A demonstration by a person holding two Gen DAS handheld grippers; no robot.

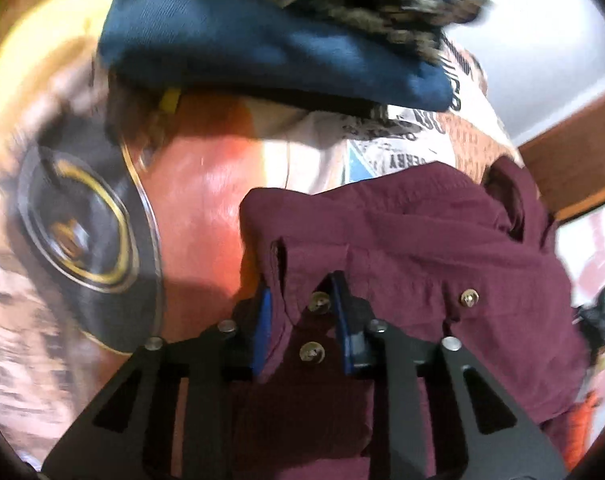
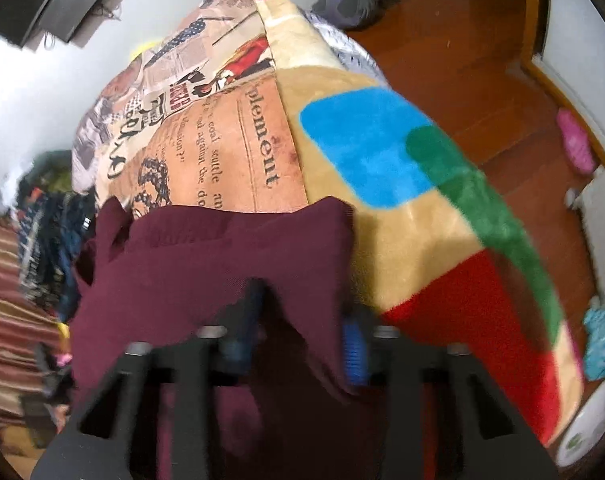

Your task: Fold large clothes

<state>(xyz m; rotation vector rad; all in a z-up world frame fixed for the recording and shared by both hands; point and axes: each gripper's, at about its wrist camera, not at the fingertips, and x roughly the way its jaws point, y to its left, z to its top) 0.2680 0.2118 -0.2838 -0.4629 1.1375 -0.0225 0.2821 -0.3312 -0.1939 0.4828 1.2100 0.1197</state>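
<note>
Both tools pinch the maroon shirt [image 1: 422,240]: the left tool [image 1: 302,300] grips its buttoned front edge between blue pads, while the right tool [image 2: 302,312] clamps a plain fold of the cloth. It lies bunched on a bed over a newspaper-print cover [image 2: 222,140], beside a colourful blanket [image 2: 382,152]

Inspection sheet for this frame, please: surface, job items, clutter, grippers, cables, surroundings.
Surface: bed under a newspaper-print cover and a beige plush blanket with colour blocks.
Job's things: maroon buttoned shirt, bunched on the bed.
Clutter: folded navy garment; black and gold printed cloth; dark clothes pile.
Grippers: left gripper and right gripper, jaws closed on shirt fabric.
Cables: nothing seen.
Surroundings: wooden floor, white wall.
</note>
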